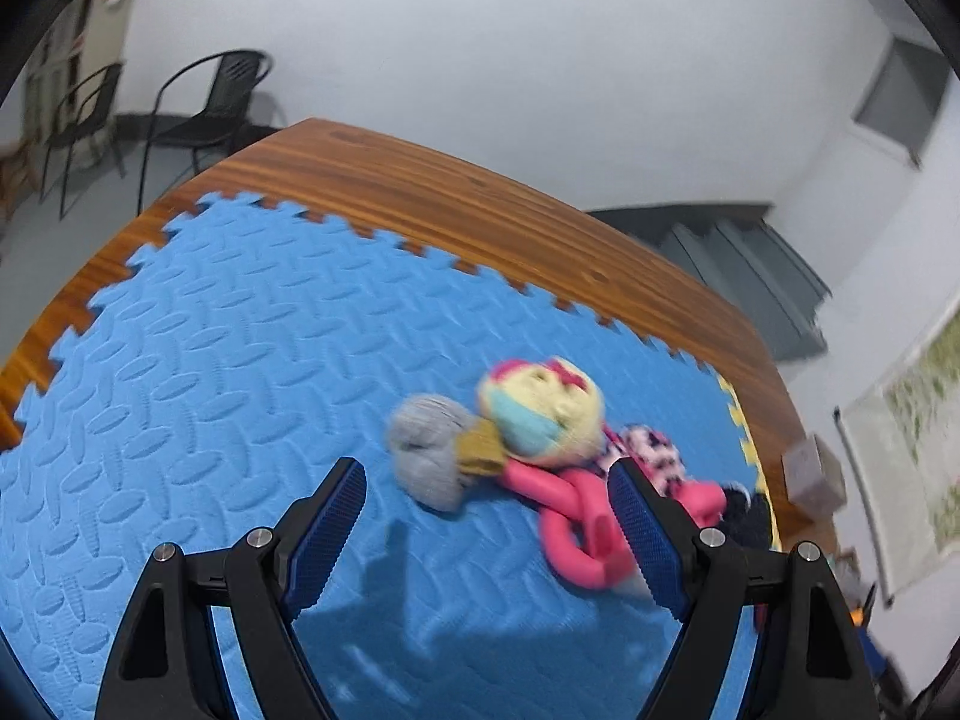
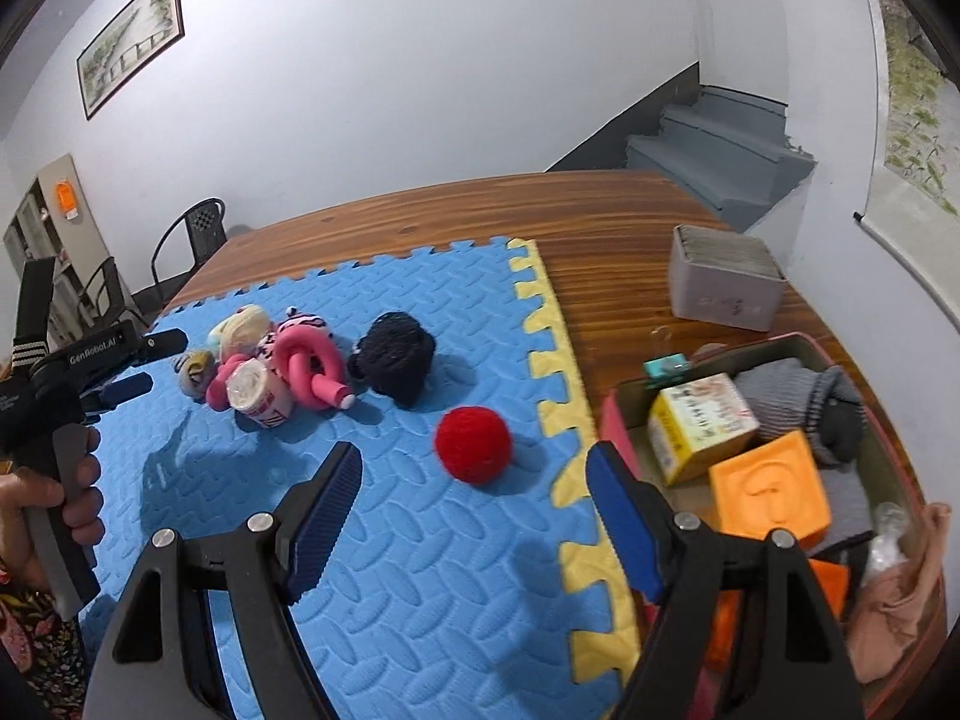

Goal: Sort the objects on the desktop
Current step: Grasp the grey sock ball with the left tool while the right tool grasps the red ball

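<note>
Blue foam mat (image 2: 420,540) lies bare beneath both tongs. Right gripper (image 2: 474,474) gapes empty, red ball (image 2: 474,445) just ahead; left gripper (image 1: 489,492) gapes empty before the toy pile (image 1: 540,420), no clear axis.

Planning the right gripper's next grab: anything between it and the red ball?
Nothing visible. The right gripper is open and empty, and the red ball sits alone on bare blue mat just ahead of its fingertips, apart from the black ball.

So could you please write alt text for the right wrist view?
The open right claw hovers over a blue foam mat, a red pompom just ahead. Further left lies a pile of soft toys; a filled bin sits right.
</note>
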Demonstrator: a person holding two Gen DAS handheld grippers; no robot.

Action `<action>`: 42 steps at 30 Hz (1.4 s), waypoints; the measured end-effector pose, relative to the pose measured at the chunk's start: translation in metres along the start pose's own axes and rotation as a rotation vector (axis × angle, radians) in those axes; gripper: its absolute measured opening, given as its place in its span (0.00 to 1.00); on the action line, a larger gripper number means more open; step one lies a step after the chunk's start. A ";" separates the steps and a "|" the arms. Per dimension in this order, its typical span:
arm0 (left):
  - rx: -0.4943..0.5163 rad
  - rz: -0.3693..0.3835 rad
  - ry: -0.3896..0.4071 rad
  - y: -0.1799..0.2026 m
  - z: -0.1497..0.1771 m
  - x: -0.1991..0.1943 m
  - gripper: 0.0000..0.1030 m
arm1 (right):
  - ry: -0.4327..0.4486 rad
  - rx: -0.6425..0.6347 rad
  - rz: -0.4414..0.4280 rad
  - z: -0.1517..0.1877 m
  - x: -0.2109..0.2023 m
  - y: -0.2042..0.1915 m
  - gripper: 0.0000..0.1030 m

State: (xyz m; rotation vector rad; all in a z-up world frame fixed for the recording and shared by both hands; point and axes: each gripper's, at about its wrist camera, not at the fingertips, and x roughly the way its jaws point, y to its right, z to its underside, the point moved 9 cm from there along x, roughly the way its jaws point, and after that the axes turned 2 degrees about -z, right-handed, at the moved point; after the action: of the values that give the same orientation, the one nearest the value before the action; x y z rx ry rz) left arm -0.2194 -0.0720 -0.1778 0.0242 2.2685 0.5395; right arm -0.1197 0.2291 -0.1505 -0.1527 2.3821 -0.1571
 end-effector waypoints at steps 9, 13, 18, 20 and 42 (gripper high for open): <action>0.016 -0.065 -0.004 -0.012 0.002 0.030 0.82 | 0.002 0.020 -0.052 0.009 0.011 -0.006 0.78; 0.130 -0.128 -0.047 -0.008 0.002 0.040 0.82 | 0.025 0.019 -0.055 0.011 0.008 -0.004 0.78; 0.515 -0.278 -0.036 0.016 -0.027 0.030 0.82 | 0.017 0.069 -0.073 0.012 0.005 0.008 0.78; 0.652 -0.312 0.003 0.028 -0.037 0.020 0.82 | 0.020 0.082 -0.073 0.012 0.004 0.011 0.78; 0.421 0.024 -0.107 0.008 -0.001 0.052 0.47 | 0.034 0.045 -0.046 0.016 0.013 0.008 0.78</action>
State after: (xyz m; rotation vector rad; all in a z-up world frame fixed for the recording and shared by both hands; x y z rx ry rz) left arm -0.2572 -0.0555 -0.2108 0.2829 2.2397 0.0627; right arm -0.1190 0.2342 -0.1723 -0.1848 2.4080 -0.2359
